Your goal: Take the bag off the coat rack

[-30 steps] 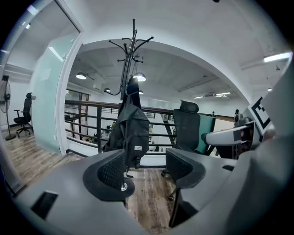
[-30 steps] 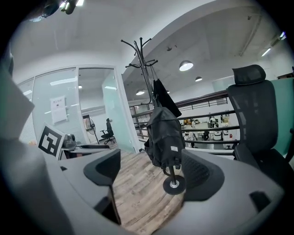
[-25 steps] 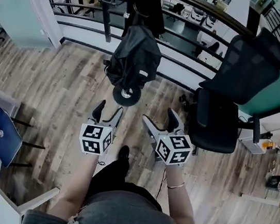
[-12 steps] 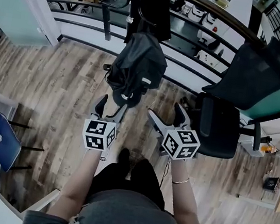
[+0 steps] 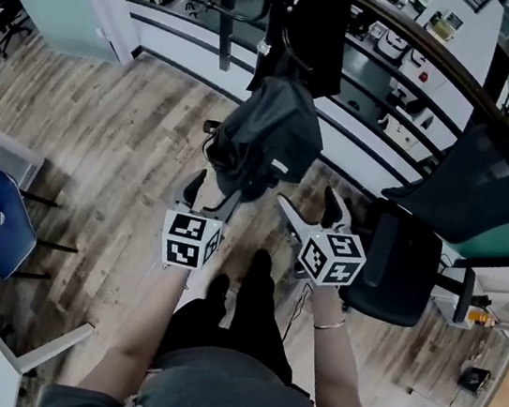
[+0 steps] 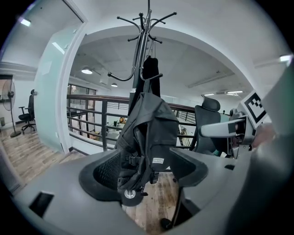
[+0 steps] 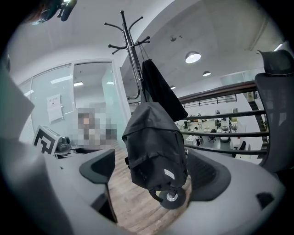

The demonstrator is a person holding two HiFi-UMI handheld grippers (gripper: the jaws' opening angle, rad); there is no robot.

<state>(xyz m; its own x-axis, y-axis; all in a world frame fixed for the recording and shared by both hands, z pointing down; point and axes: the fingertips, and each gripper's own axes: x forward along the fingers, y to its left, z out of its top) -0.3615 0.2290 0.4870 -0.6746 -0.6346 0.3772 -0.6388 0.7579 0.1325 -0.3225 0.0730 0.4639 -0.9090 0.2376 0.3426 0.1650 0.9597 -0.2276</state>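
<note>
Closing in. Since a second ago the bag (image 5: 269, 138) has grown in the head view and slid down toward both tools, so the person has stepped up to the rack (image 5: 274, 21). Left gripper (image 5: 214, 192): jaws opening, nothing pressed between them. Right gripper (image 5: 310, 201): jaws spread wide, empty. Both stood narrower a second ago. Reads as approach nearly done, grasp not begun. The bag hangs on the rack, untouched.

Head view: tips of both tools sit just below the bag's lower edge, one to each side. The hooks are cut off at the top, so how the bag hangs can't be read there.

Gripper views: the whole rack up to its top hooks, a dark coat (image 6: 150, 73) above the bag, the bag against the pole, the round base (image 7: 172, 198) under it. The bag is framed between each pair of jaws but lies beyond them, I judge. The left gripper view also catches the right tool at its right edge
</note>
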